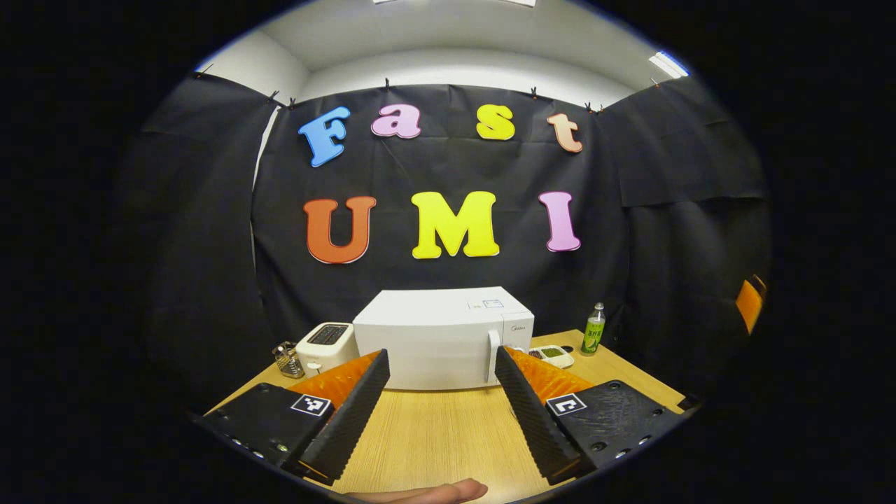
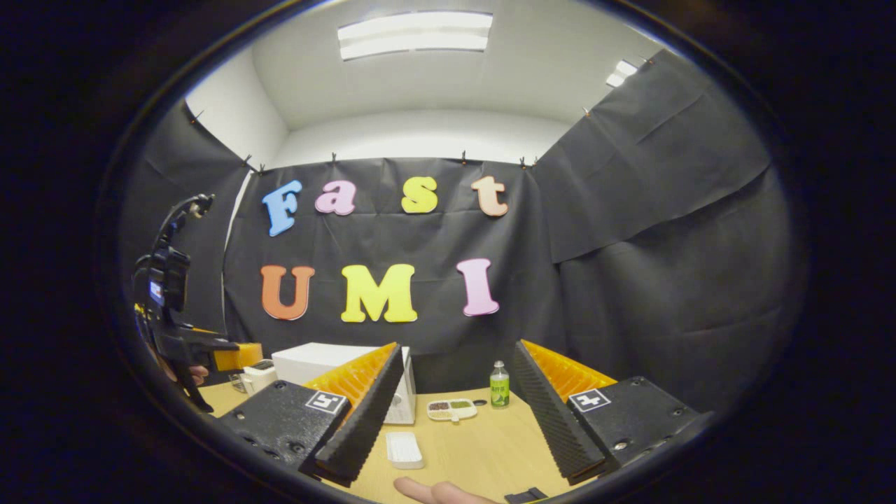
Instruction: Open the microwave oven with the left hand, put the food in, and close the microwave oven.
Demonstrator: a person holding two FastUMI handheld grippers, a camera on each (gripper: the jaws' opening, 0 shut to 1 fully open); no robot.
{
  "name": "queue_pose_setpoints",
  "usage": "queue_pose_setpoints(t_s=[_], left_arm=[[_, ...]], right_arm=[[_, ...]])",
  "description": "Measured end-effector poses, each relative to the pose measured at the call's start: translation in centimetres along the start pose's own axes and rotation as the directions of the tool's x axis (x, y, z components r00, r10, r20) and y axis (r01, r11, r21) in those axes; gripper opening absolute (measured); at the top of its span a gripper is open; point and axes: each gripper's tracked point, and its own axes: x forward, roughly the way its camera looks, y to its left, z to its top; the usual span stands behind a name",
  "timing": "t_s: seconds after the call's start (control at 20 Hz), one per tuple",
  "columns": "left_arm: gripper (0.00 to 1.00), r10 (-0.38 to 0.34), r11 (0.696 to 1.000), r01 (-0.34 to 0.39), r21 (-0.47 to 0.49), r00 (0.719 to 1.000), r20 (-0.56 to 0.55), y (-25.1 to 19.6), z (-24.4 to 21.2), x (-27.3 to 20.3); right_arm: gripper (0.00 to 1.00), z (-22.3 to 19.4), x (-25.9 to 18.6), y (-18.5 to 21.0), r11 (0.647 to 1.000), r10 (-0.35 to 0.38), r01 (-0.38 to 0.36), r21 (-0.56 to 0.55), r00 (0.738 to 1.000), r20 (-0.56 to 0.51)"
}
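Left gripper view, microwave (image 1: 437,339) broadside, apparently shut

On your tabletop (image 1: 434,434) I count one microwave oven (image 1: 437,336), one toaster (image 1: 323,345), one metal utensil holder (image 1: 287,360), one green bottle (image 1: 593,329), one food tray (image 2: 451,409), one white lid (image 2: 404,449).

The left gripper view looks level over the worktop (image 1: 434,434), straight at the closed microwave (image 1: 434,343) from near. The right gripper view sits farther right and back, tilted upward; both share microwave (image 2: 315,360), bottle (image 2: 499,386) and back wall.
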Motion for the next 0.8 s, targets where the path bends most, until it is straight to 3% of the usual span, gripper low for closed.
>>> queue_pose_setpoints(t_s=[0.05, 0.15, 0.2, 0.25, 0.3, 0.35, 0.55, 0.6, 0.65, 0.7, 0.75, 0.8], left_arm=[[0.96, 0.006, 1.0, -0.005, -0.006, 1.0, 0.013, 0.5, 0.4, -1.1], [0.96, 0.025, 1.0, -0.024, -0.017, 0.999, 0.041, 1.6, 0.7, -3.6], [0.96, 0.034, 0.999, -0.033, -0.014, 0.997, 0.063, 2.1, 0.9, -4.6], [0.96, 0.046, 0.999, -0.045, -0.011, 0.995, 0.083, 2.6, 1.0, -5.7], [0.96, 0.047, 0.999, -0.047, -0.006, 0.995, 0.09, 2.7, 0.5, -6.8], [0.96, 0.043, 0.999, -0.042, -0.009, 0.995, 0.09, 2.6, -0.3, -7.7], [0.96, 0.029, 0.999, -0.025, -0.037, 0.994, 0.105, 3.2, -1.4, -10.0], [0.96, 0.039, 0.999, -0.035, -0.037, 0.994, 0.107, 3.5, -1.6, -10.1], [0.96, 0.047, 0.998, -0.043, -0.038, 0.994, 0.099, 3.7, -1.8, -10.3], [0.96, 0.043, 0.998, -0.039, -0.042, 0.995, 0.093, 3.6, -2.0, -10.4], [0.96, 0.041, 0.998, -0.036, -0.049, 0.994, 0.099, 3.6, -2.0, -10.3], [0.96, 0.04, 0.998, -0.035, -0.05, 0.994, 0.106, 3.6, -1.9, -10.2]], right_arm=[[1.0, 0.4, -0.2, -0.1, 1.0, -0.005, 0.005, 0.001, 1.0, 0.005], [1.0, 0.8, -0.5, -0.1, 1.0, -0.008, 0.008, -0.01, 1.0, 0.009], [0.91, 0.9, -0.7, -0.1, 1.0, -0.009, 0.01, -0.015, 1.0, 0.009], [1.0, 1.1, -0.9, 0.0, 1.0, -0.005, 0.005, -0.017, 1.0, 0.012], [1.0, 1.2, -1.0, 0.2, 1.0, 0.004, -0.004, -0.018, 1.0, 0.012], [0.91, 1.2, -1.0, 0.4, 1.0, 0.016, -0.015, -0.02, 1.0, 0.009], [0.91, 0.4, -0.8, 0.5, 0.998, 0.043, -0.044, -0.042, 0.999, -0.019], [1.0, 0.2, -0.9, 0.7, 0.998, 0.048, -0.049, -0.047, 0.999, -0.024], [1.0, 0.3, -0.9, 0.9, 0.997, 0.054, -0.055, -0.05, 0.998, -0.021], [0.92, 0.8, -0.8, 1.0, 0.998, 0.055, -0.055, -0.038, 0.998, -0.001], [1.0, 1.1, -0.8, 1.0, 0.998, 0.049, -0.049, -0.033, 0.999, 0.012], [0.91, 0.8, -0.8, 0.7, 0.999, 0.04, -0.039, -0.034, 0.999, 0.013]])
